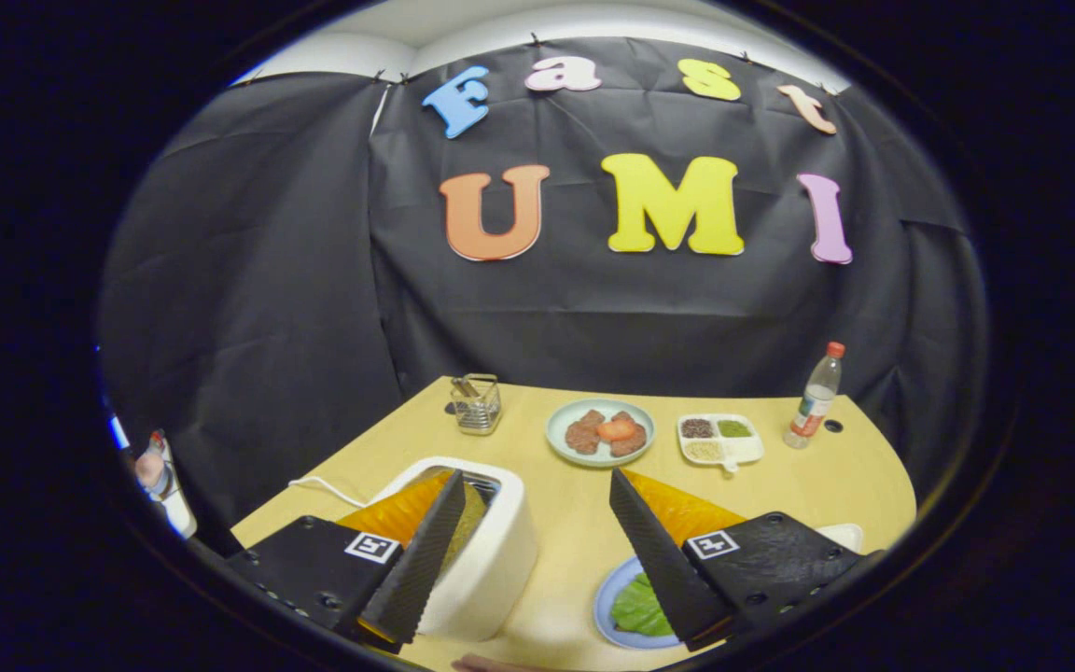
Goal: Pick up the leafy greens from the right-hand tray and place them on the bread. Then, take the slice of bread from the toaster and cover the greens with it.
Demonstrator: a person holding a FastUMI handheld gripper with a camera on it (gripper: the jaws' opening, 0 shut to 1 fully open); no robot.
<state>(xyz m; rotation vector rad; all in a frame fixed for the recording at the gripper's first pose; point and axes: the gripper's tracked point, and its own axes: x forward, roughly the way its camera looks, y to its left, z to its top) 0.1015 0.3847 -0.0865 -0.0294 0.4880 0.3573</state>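
Note:
My gripper (pixel 536 481) is open and holds nothing. It hangs above the near part of the yellow table (pixel 575 509). Its left finger (pixel 425 560) lies over the white toaster (pixel 491 569), where a brownish slice of bread (pixel 472 518) shows in the slot just beside that finger. Its right finger (pixel 663 560) covers part of a blue plate (pixel 605 616) with leafy greens (pixel 638 609) on it. I cannot tell whether bread lies under the greens.
Beyond the fingers stand a pale green plate (pixel 564 439) with brown patties and a tomato slice, a white sectioned tray (pixel 750 450) of seeds, a clear bottle (pixel 815 399) and a wire holder (pixel 476 404). A white cord (pixel 323 485) runs left from the toaster. A white tray edge (pixel 844 532) peeks out behind the right finger.

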